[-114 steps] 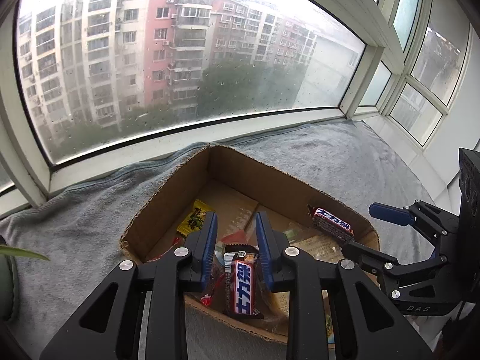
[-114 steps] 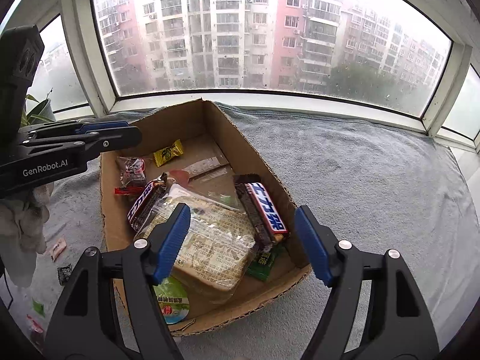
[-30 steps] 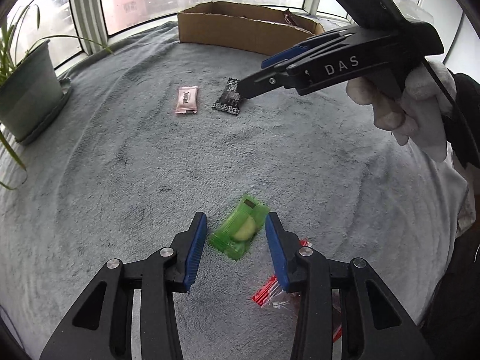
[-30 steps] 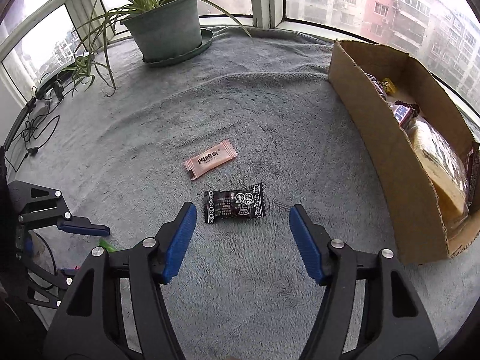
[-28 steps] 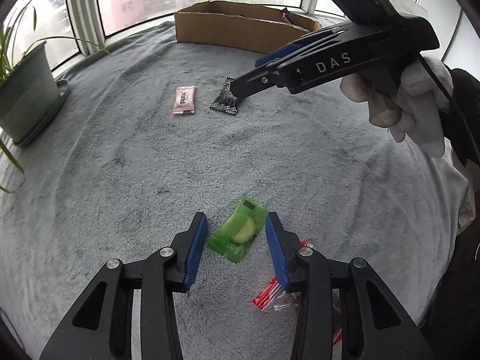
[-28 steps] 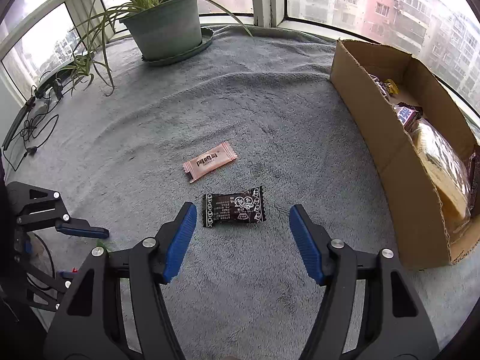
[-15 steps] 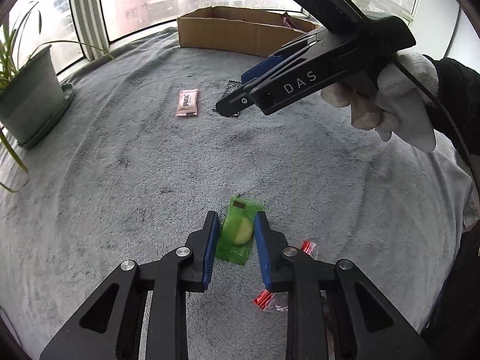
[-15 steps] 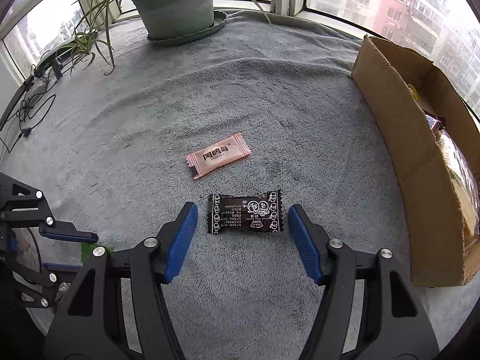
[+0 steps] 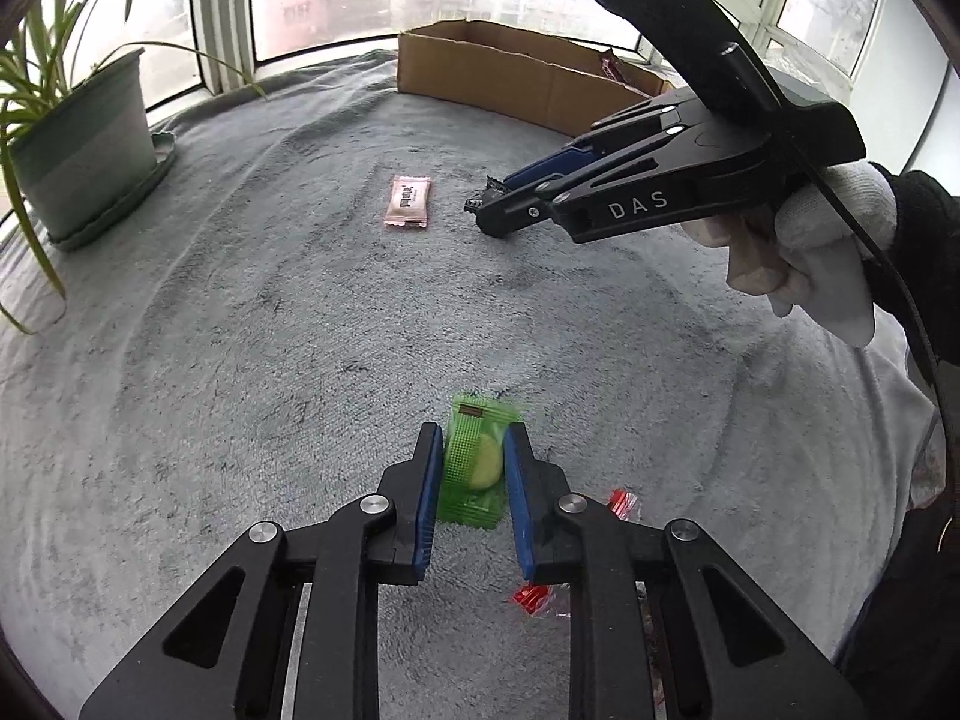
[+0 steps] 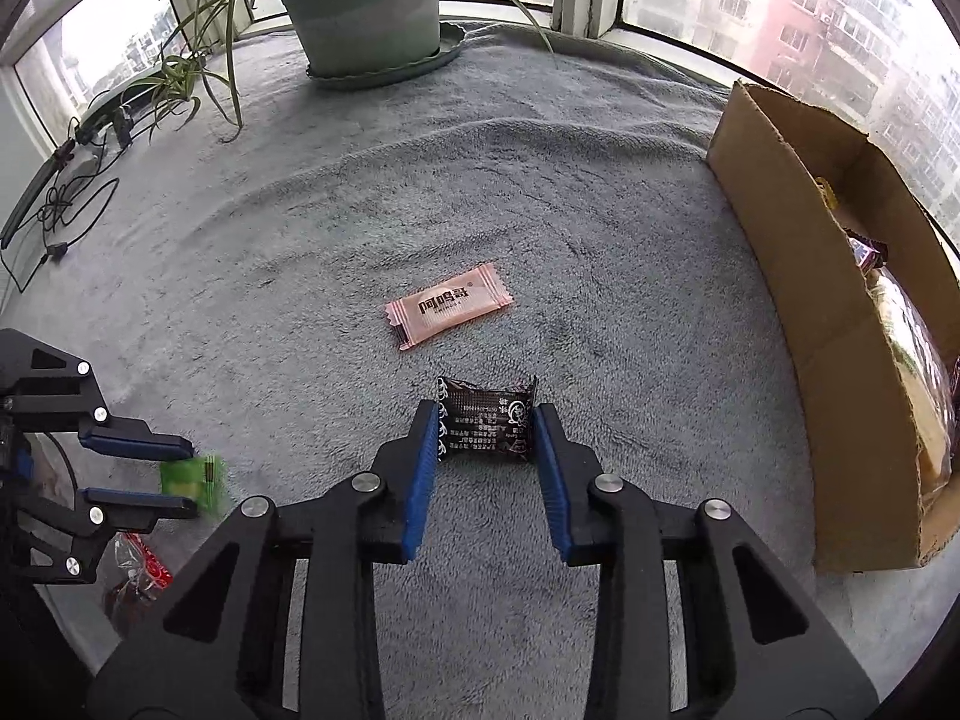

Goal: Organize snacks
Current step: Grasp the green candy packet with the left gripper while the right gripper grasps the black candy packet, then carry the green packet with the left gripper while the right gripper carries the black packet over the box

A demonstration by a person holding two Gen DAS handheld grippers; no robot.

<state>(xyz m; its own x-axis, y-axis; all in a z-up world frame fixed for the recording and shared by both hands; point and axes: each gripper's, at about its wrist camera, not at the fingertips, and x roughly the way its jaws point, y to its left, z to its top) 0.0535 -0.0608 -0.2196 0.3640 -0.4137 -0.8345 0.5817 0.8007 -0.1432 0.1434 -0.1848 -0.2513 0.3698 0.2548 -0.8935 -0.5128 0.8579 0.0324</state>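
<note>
1. Green snack packet (image 9: 474,459): translucent, pale round piece inside, far from the cardboard box (image 9: 516,81).
2. Black snack packet (image 10: 486,420): white print, ends bent up, nearer the box.
3. Pink snack packet (image 10: 449,305): flat, just beyond the black one.
4. Box: open, snacks inside.

Open blanket (image 10: 540,192) btwn grippers – box (image 10: 840,372) walls right.

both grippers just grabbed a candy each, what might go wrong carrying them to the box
1. The left gripper pinches only the thin green packet by its sides; it may slip out.
2. The black packet buckles in the right gripper, so it might pop free.
3. The cardboard box has tall walls; a low carry may clip one.
</note>
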